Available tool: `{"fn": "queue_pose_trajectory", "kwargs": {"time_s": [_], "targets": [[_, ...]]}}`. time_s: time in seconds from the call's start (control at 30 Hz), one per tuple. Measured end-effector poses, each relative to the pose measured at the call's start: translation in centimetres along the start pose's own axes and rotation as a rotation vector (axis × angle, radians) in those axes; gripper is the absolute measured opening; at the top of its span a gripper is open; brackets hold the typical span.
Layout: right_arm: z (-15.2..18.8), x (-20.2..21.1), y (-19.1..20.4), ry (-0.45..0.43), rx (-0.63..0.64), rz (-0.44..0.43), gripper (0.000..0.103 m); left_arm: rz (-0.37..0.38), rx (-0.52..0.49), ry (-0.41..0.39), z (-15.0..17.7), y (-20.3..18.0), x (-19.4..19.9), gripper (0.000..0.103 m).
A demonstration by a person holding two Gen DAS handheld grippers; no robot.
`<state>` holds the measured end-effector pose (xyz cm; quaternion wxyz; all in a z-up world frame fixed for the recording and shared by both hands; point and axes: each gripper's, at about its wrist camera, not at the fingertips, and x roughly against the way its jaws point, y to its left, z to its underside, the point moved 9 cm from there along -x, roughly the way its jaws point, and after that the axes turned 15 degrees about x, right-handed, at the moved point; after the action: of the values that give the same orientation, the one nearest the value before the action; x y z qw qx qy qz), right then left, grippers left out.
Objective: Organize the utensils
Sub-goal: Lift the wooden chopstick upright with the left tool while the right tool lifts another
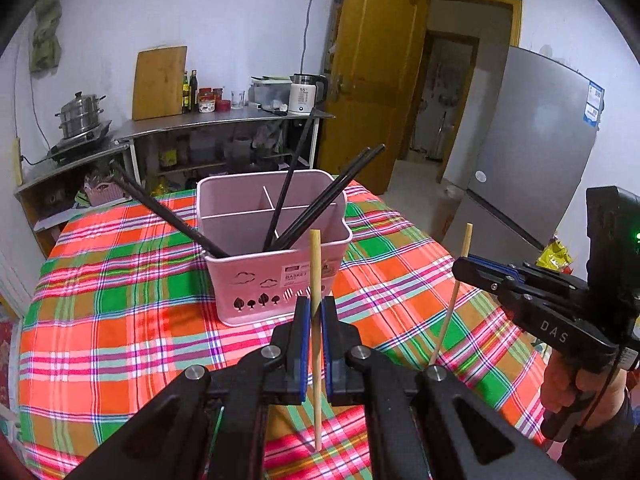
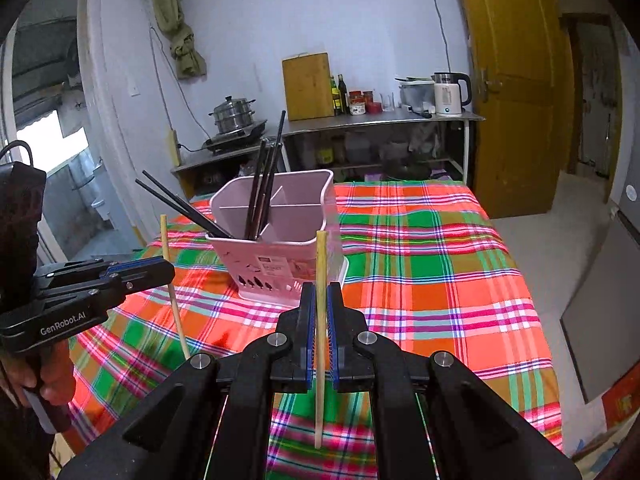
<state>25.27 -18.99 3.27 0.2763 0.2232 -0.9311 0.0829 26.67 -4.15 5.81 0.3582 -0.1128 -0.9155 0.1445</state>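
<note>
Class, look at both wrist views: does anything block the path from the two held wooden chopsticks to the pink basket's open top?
No obstacle lies between. Each wooden chopstick is clamped upright above bare tablecloth. The pink basket is open-topped, but black chopsticks lean across its front compartment, narrowing the entry.

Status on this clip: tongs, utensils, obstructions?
Left tongs shut on pale wooden chopstick. Right tongs shut on second one. Pink divided basket ahead, black chopsticks inside.

The pink basket [image 1: 276, 264] is hiding the black chopsticks' [image 1: 316, 208] lower ends; its label print is blurring beyond reading.
</note>
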Motion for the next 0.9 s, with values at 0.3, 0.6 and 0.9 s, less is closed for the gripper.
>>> {"fn": "queue_pose_trajectory", "kwargs": {"time_s": [0.3, 0.6, 0.9], "targets": [[0.4, 1.4, 0.7, -0.014, 0.012, -0.002, 0.005, 0.002, -0.004, 0.013, 2.3, 0.5, 1.9, 0.005], [1.0, 2.9, 1.3, -0.024, 0.021, 0.004, 0.005, -0.009, 0.003, 0.015, 4.8, 1.5, 3.9, 0.005], [1.7, 4.2, 1.8, -0.028, 0.033, 0.012, 0.005, -0.016, 0.013, 0.007, 7.1, 2.5, 6.2, 0.005]]}}
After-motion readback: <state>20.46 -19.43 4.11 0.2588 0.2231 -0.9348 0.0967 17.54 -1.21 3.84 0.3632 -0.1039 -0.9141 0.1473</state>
